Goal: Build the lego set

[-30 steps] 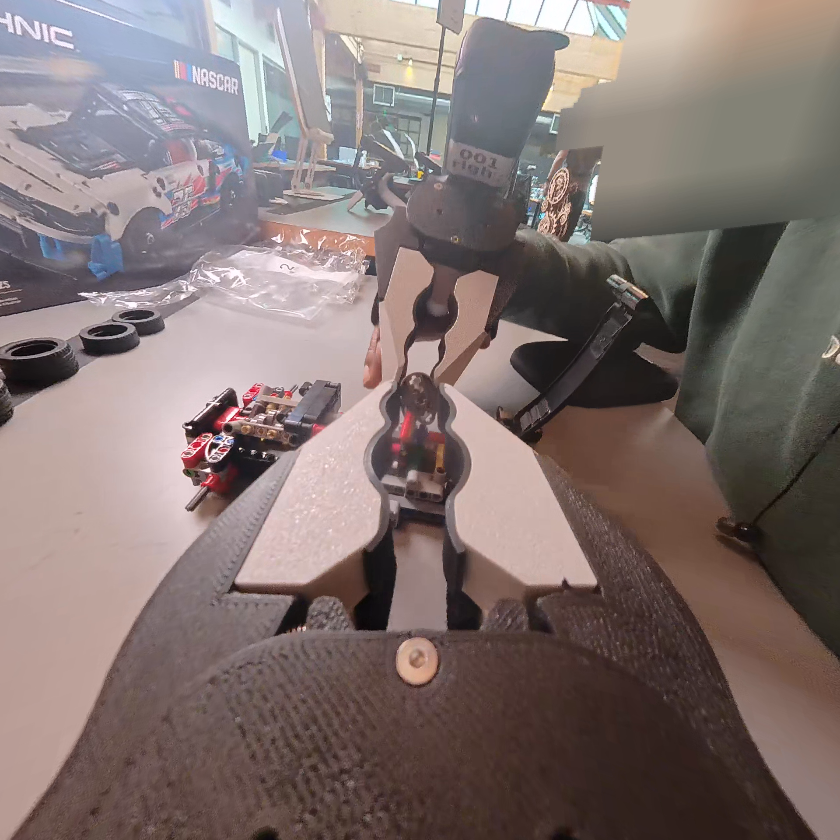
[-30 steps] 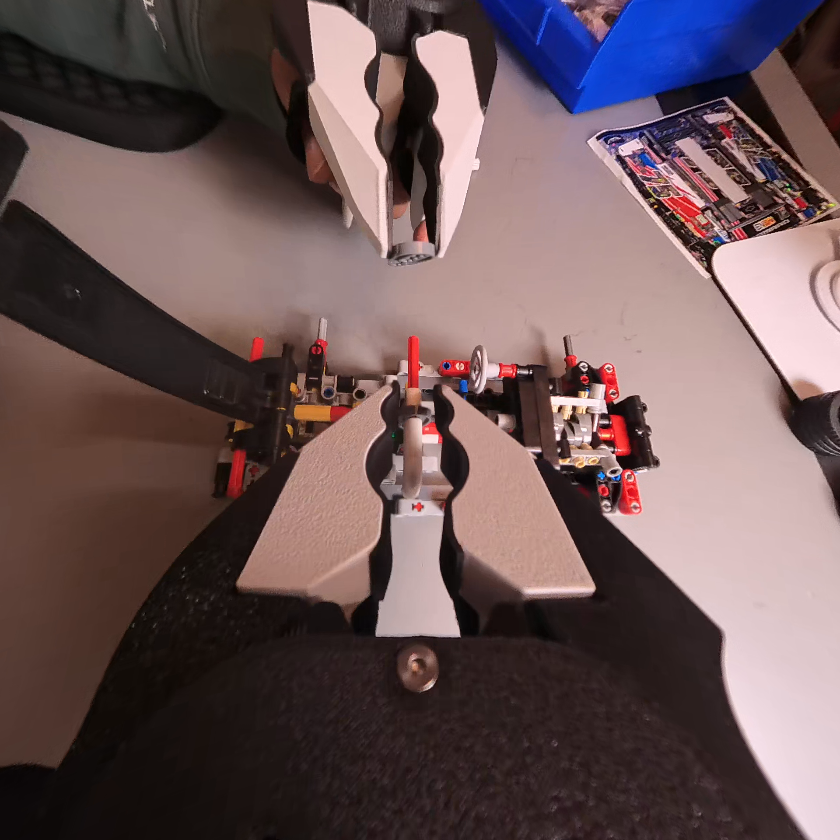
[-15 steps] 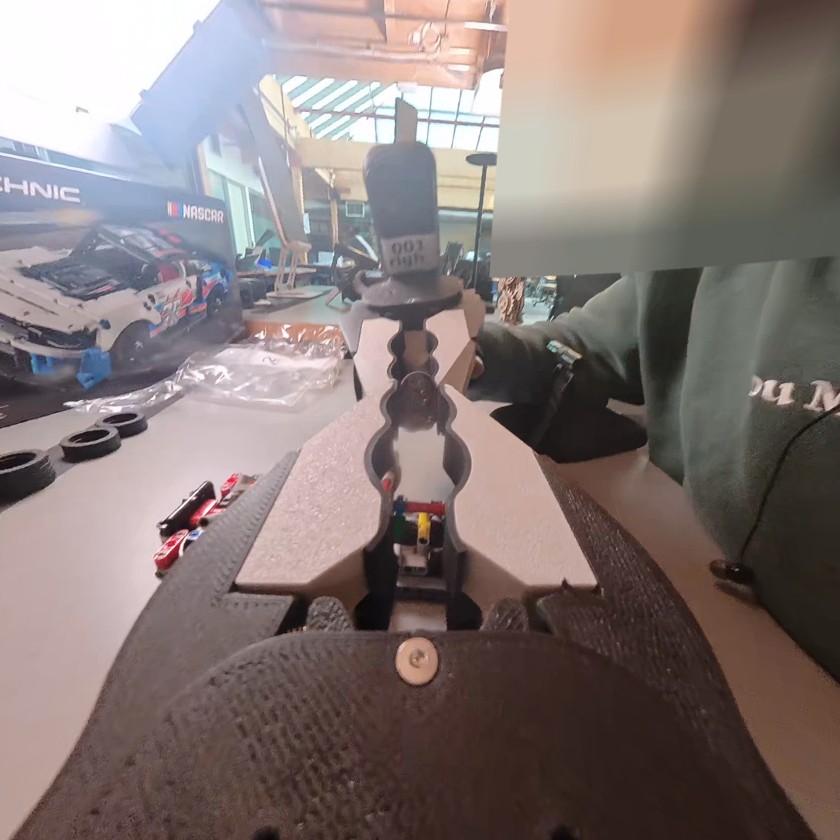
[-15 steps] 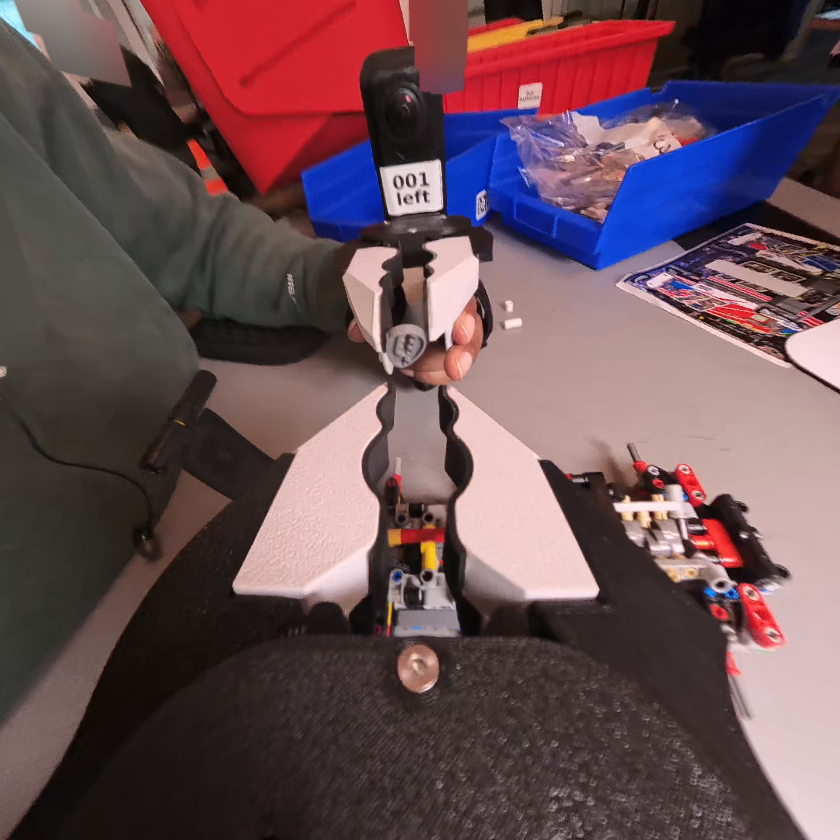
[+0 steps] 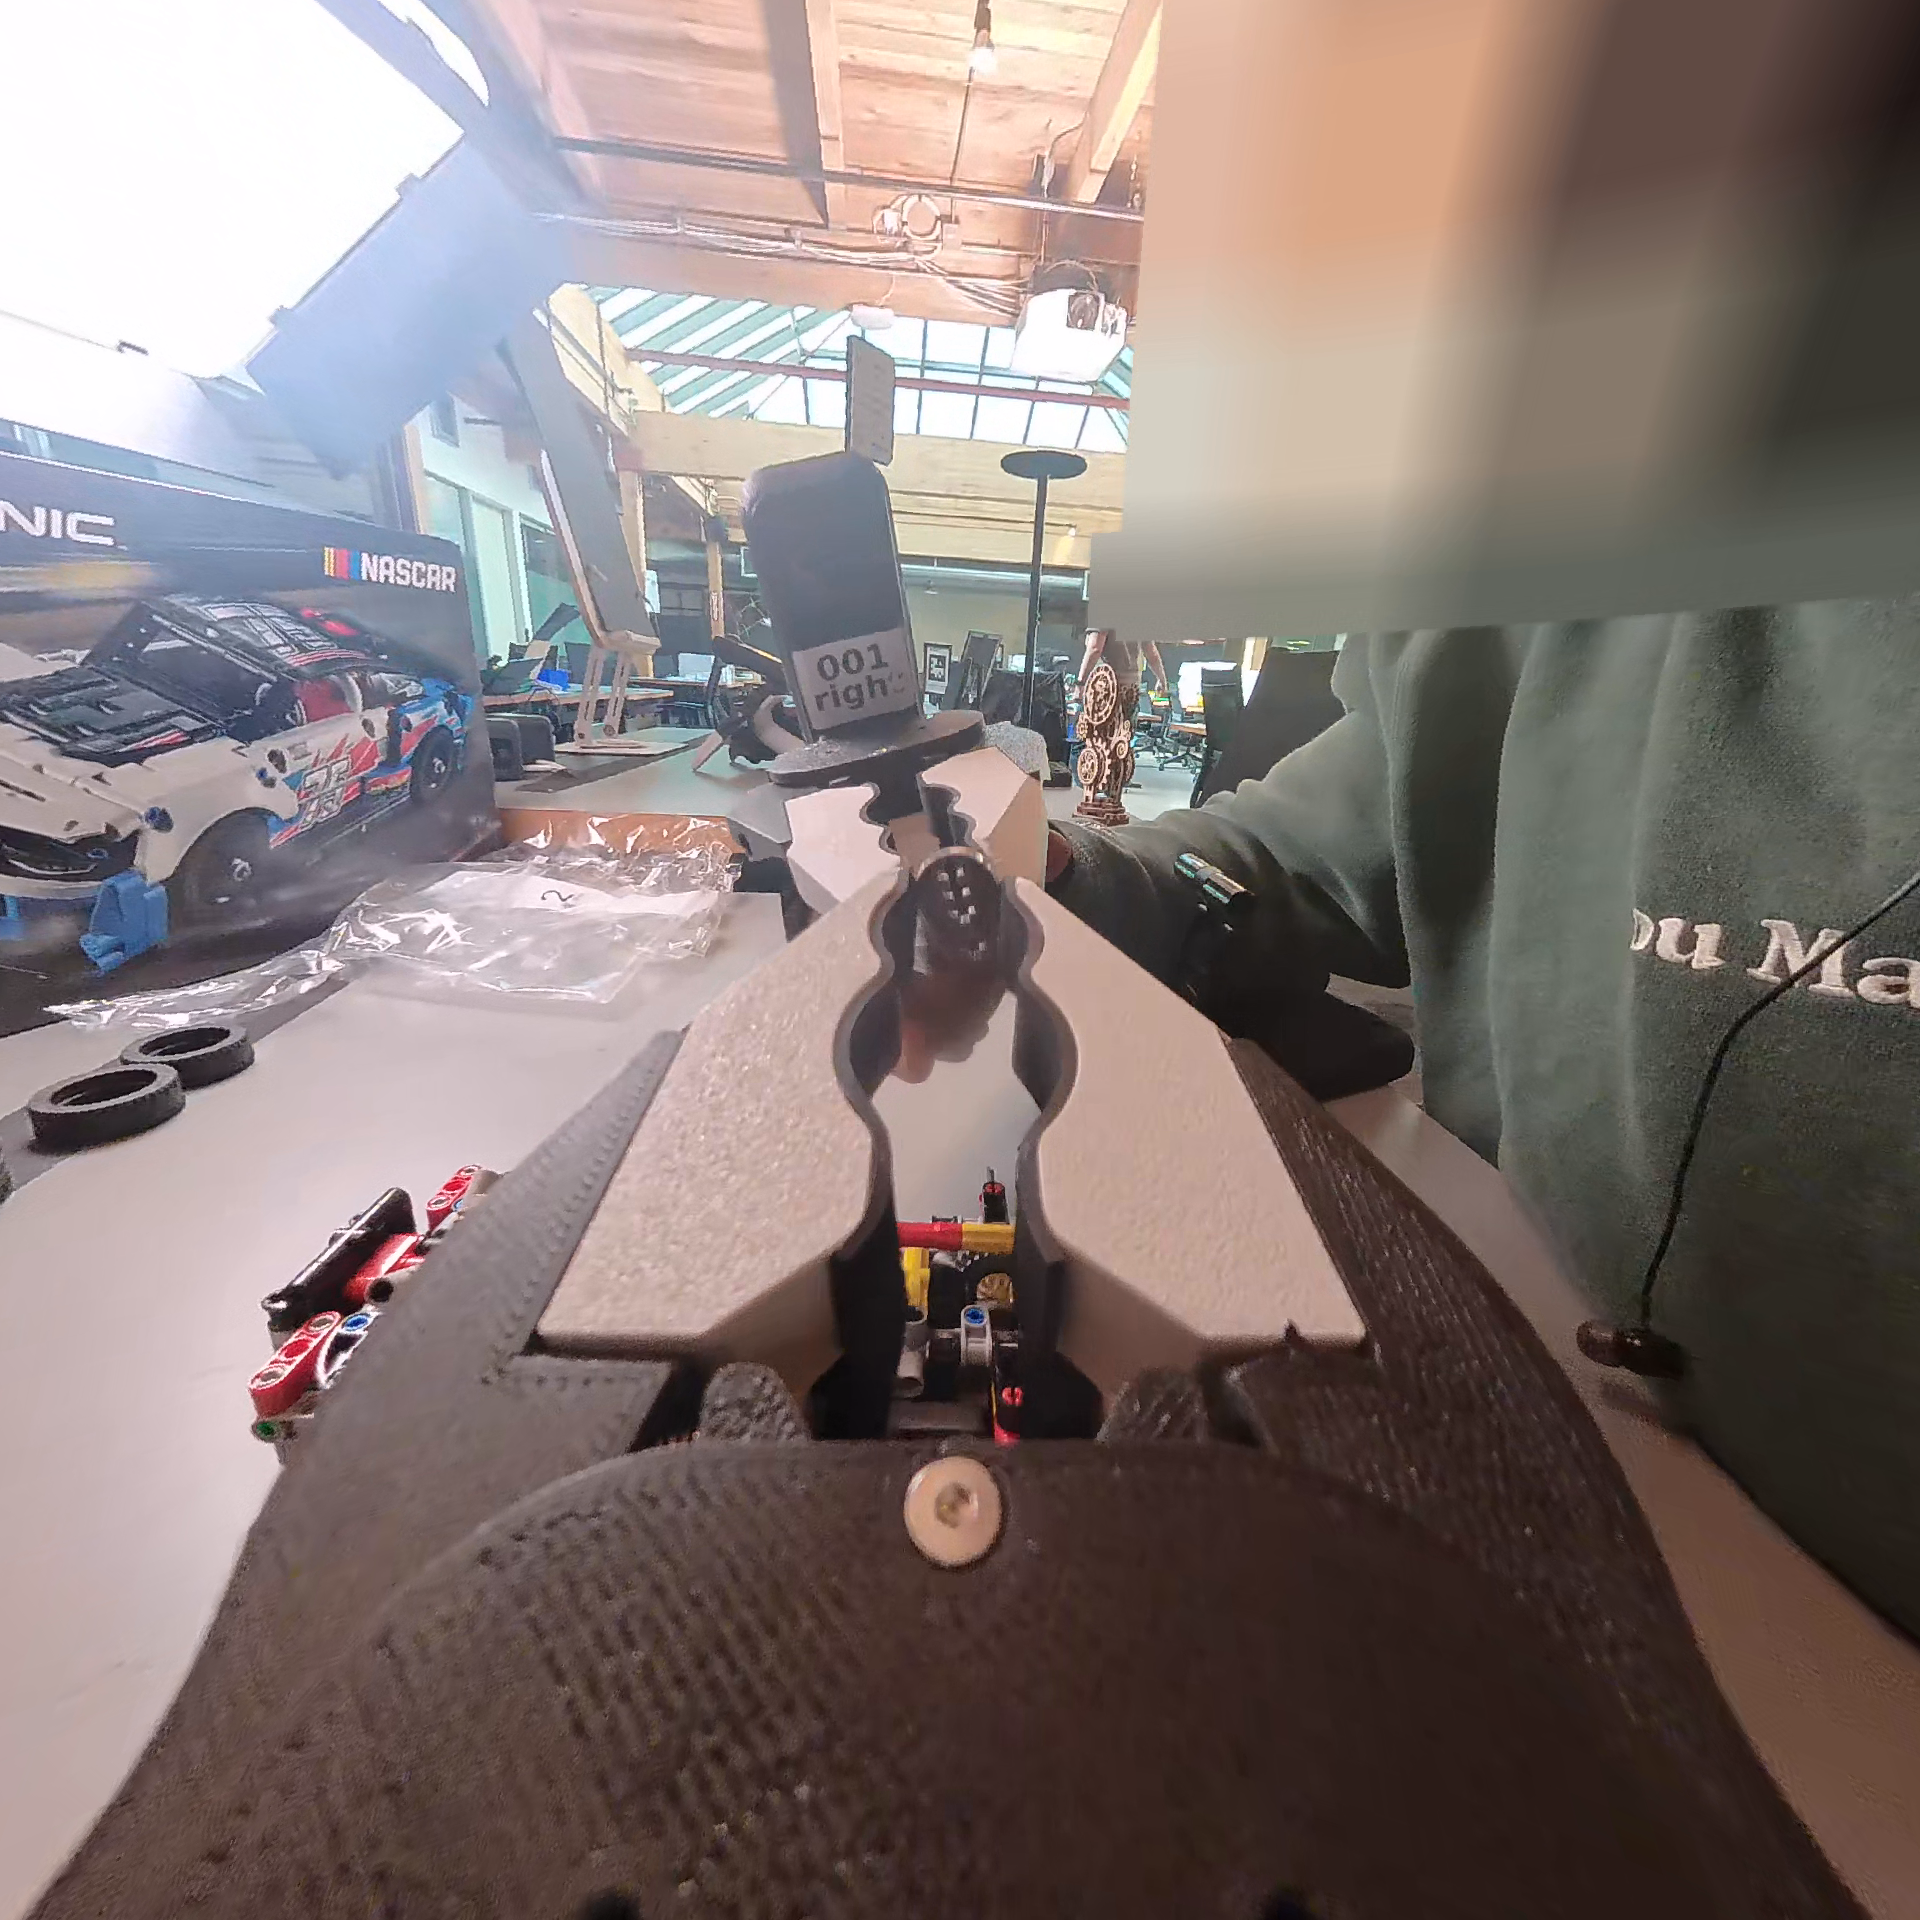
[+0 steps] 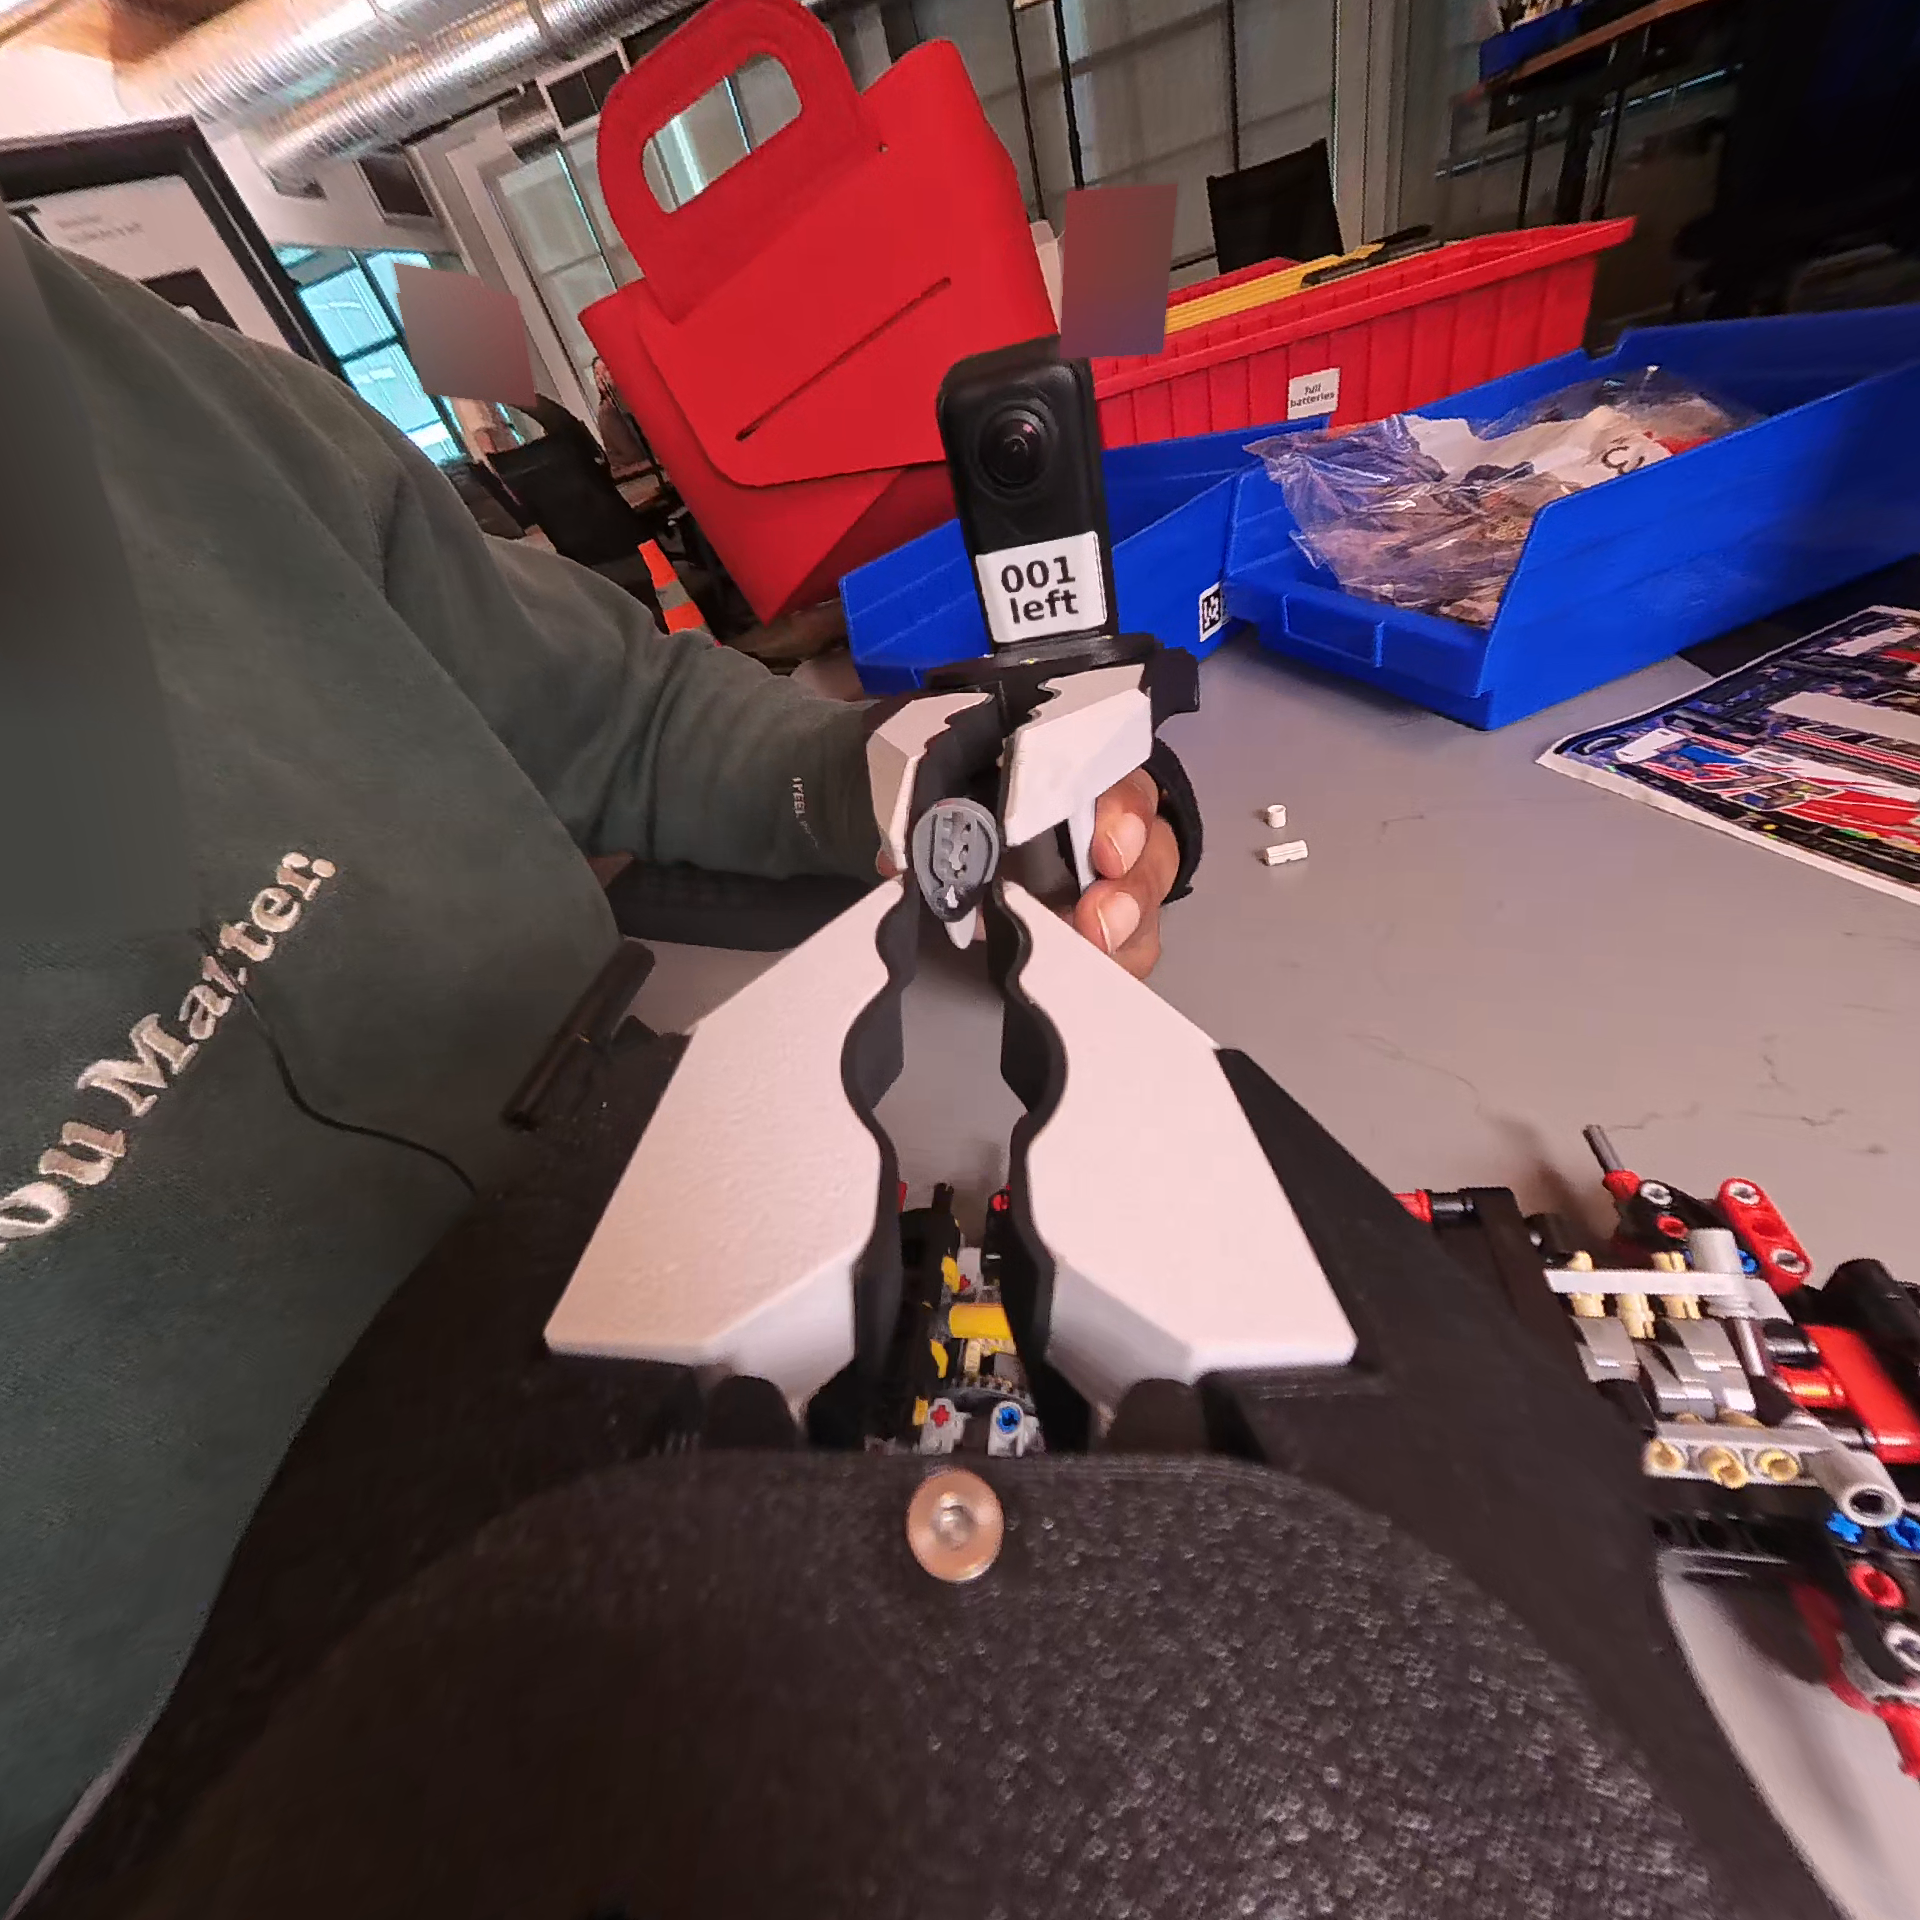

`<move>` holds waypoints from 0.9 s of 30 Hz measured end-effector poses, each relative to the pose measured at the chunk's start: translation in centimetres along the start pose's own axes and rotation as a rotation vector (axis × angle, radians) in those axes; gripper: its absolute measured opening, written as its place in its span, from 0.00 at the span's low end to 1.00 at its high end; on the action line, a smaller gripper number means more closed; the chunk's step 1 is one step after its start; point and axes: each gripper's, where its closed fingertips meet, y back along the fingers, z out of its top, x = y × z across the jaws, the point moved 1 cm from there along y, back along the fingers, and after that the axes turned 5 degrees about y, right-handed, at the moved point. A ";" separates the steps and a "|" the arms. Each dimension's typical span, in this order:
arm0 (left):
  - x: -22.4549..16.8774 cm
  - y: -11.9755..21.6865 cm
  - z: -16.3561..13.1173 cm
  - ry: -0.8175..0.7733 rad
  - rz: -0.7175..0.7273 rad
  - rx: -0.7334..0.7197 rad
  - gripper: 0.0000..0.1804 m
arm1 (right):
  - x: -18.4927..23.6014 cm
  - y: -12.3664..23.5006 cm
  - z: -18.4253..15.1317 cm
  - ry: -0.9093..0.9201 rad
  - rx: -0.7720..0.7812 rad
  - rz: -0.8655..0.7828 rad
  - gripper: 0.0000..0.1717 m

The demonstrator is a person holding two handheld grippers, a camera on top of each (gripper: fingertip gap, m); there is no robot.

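The left gripper (image 5: 954, 914) pinches a small grey wheel hub (image 6: 954, 847) between its fingertips, both pads pressed on its rim. The right gripper (image 6: 951, 914) faces it tip to tip: its fingertips (image 6: 902, 925) stand narrowly apart at the hub's lower edge (whether they press on the hub cannot be told).

Both grippers hang above the grey table (image 6: 1455, 987). A partly built brick chassis (image 6: 1745, 1382) lies on the table below them, with red, black and grey beams. Two small white parts (image 6: 1280, 836) lie beside the hand (image 6: 1127, 883) that holds the left gripper.

Black tyres (image 5: 140, 1081) and a clear bag (image 5: 520, 925) lie to the left, before the set's box (image 5: 229, 727). Blue bins (image 6: 1558, 582) and a printed sheet (image 6: 1787, 758) lie to the right.
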 end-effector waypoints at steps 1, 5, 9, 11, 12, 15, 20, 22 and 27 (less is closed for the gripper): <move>0.0 0.1 -0.1 -0.003 0.002 0.006 0.07 | 0.0 0.0 -0.1 0.012 0.007 -0.008 0.05; 0.3 0.2 -0.5 0.015 0.013 0.031 0.07 | -0.4 0.0 -0.5 0.055 0.045 -0.039 0.05; 0.4 0.3 -1.0 0.051 0.019 0.065 0.07 | -0.4 0.1 -0.9 0.092 0.076 -0.053 0.05; 0.3 0.3 -1.0 0.076 0.010 0.071 0.09 | -0.4 0.0 -1.0 0.099 0.084 -0.053 0.05; 0.2 0.3 -1.1 0.081 0.004 0.078 0.09 | -0.4 0.0 -1.1 0.103 0.088 -0.052 0.05; 0.0 0.2 -1.2 0.083 -0.002 0.095 0.09 | -0.3 -0.1 -1.4 0.117 0.110 -0.052 0.05; -0.1 0.3 -1.4 0.068 -0.004 0.122 0.07 | -0.1 -0.2 -1.5 0.123 0.118 -0.046 0.05; 0.0 0.3 -1.4 0.050 0.000 0.135 0.07 | -0.2 -0.2 -1.5 0.129 0.123 -0.057 0.05; 2.0 1.3 -2.7 0.018 0.133 0.234 0.07 | -1.7 1.9 -2.3 0.217 0.214 -0.170 0.07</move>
